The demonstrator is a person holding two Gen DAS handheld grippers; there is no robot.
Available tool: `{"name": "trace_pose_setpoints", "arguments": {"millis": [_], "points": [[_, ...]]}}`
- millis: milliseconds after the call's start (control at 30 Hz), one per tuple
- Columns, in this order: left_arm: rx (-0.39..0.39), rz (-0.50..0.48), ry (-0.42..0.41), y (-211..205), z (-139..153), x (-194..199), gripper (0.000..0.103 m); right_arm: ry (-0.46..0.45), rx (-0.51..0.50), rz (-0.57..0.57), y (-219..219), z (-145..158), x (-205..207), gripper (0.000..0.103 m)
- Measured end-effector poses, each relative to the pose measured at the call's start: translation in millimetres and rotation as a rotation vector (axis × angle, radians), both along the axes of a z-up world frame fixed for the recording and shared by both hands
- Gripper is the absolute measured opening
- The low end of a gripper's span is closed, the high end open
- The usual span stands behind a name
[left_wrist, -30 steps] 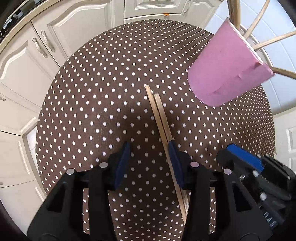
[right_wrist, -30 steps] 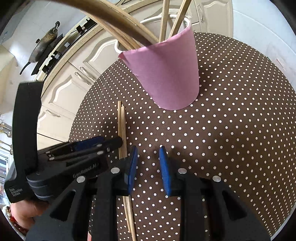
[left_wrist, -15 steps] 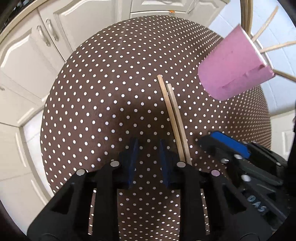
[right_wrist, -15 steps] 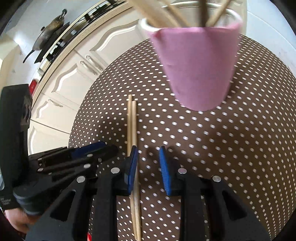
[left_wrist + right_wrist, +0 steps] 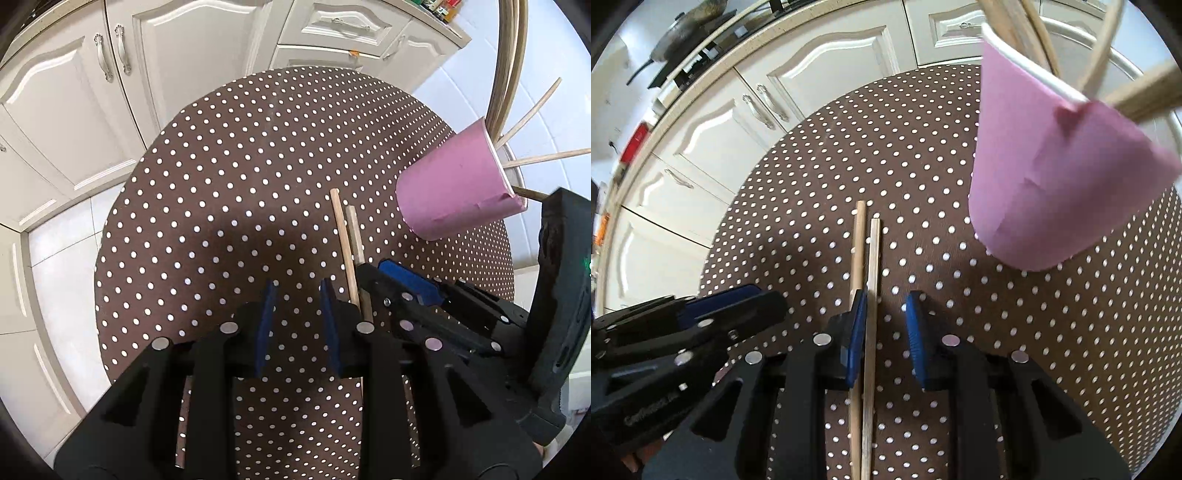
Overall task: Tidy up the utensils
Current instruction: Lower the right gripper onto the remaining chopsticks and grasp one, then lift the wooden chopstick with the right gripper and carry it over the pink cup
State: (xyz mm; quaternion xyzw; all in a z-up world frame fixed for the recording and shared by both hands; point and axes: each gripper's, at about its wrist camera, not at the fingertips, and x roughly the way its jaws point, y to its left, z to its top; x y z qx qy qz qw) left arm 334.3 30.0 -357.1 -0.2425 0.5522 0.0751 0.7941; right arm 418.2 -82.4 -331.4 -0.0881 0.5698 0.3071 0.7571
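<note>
Two wooden chopsticks (image 5: 866, 251) lie side by side on the brown polka-dot table (image 5: 1034, 332); they also show in the left wrist view (image 5: 345, 236). A pink paper cup (image 5: 1045, 162) holding several wooden utensils stands to their right; it shows in the left wrist view too (image 5: 454, 184). My right gripper (image 5: 884, 325) is open and low over the chopsticks; one stick lies between its jaws, the other runs under the left pad (image 5: 857, 332). My left gripper (image 5: 299, 317) is open and empty just left of the chopsticks.
White kitchen cabinets (image 5: 184, 74) stand beyond the round table. A stovetop with a pan (image 5: 687, 29) sits on the counter at the far left. The right gripper's body (image 5: 461, 314) crowds the right side of the left wrist view.
The left gripper narrowed and shifted left off the chopsticks. The right gripper moved left over the chopsticks, so one stick now lies between its jaws. The cup shifted right in view.
</note>
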Motion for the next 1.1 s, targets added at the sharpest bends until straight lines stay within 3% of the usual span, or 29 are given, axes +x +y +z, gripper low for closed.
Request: {"name": "trace_pose_setpoints", "arguments": {"millis": [100, 133, 167, 200, 400, 633, 833, 933, 1100], "points": [[0.009, 0.0, 0.007, 6.9, 0.8, -3.2, 0.026, -0.014, -0.032, 0.016, 8.4, 0.2, 2.7, 0.019], [0.001, 0.005, 0.01, 8.8, 0.2, -2.6, 0.026, -0.018, -0.041, 0.022, 9.5, 0.2, 2.9, 0.016], [-0.007, 0.011, 0.009, 9.9, -0.4, -1.7, 0.026, -0.016, -0.043, 0.027, 8.4, -0.4, 3.3, 0.007], [-0.012, 0.014, 0.011, 9.2, -1.1, 0.0, 0.026, -0.004, -0.041, 0.032, 5.3, -1.3, 3.9, 0.006], [-0.024, -0.016, 0.001, -4.1, -0.8, 19.6, 0.026, 0.07, 0.01, 0.0, -30.6, -1.1, 3.7, 0.005], [-0.009, -0.022, 0.078, -25.8, -17.1, 50.3, 0.026, 0.114, 0.053, -0.058, -75.2, -3.2, 6.6, 0.005], [0.08, -0.028, 0.14, -39.8, -21.2, 71.7, 0.026, 0.107, 0.053, -0.062, -83.5, -1.7, 13.2, 0.005], [0.129, -0.038, 0.153, -46.2, -22.0, 73.2, 0.014, 0.116, 0.048, -0.063, -79.6, -2.6, 21.0, 0.006], [0.07, -0.001, 0.134, -41.1, -22.9, 59.3, 0.006, 0.106, 0.035, -0.041, -66.0, -3.3, 24.6, 0.008]]}}
